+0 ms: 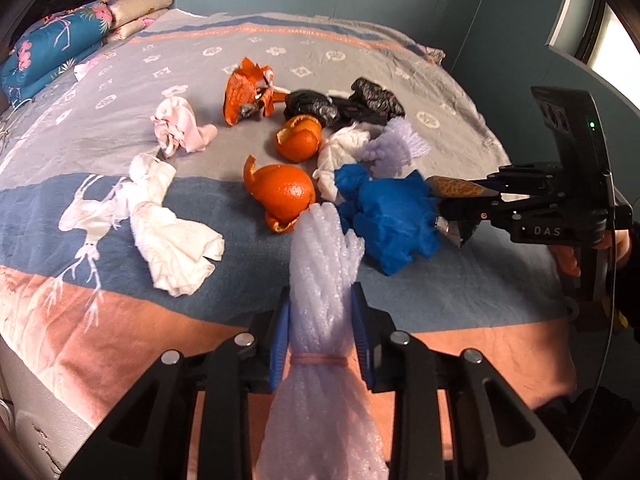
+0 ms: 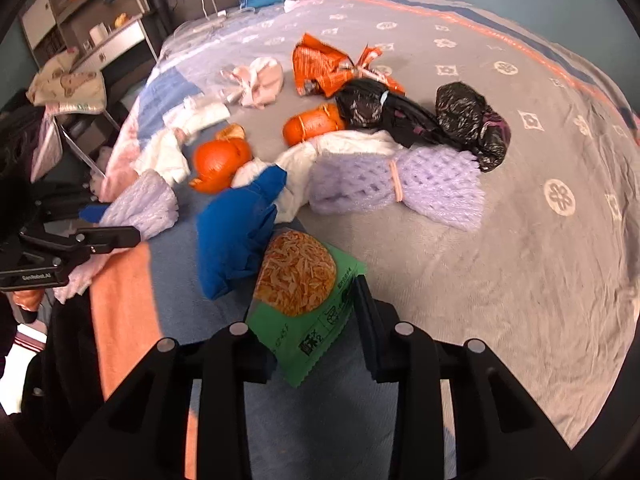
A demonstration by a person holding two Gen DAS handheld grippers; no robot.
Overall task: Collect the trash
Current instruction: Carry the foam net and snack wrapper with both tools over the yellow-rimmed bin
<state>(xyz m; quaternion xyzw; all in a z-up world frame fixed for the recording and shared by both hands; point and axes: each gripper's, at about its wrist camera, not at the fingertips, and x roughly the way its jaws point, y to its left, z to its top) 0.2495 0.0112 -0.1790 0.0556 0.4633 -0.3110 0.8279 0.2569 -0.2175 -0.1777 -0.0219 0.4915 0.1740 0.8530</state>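
1. The right gripper (image 2: 316,312) reaches in from the bottom edge, its jaws closed on a green snack packet (image 2: 304,304) printed with an orange food picture.
2. Just beyond the packet lies a crumpled blue cloth (image 2: 236,232) on the bed (image 2: 520,260).
3. A lilac foam net (image 2: 400,184) tied with a band lies further out, beside a white tissue (image 2: 304,160).
4. Two orange peels (image 2: 220,164), black bags (image 2: 472,120) and an orange wrapper (image 2: 320,66) lie behind.
5. At the left edge, the left gripper (image 2: 108,236) holds another foam net (image 2: 144,204).
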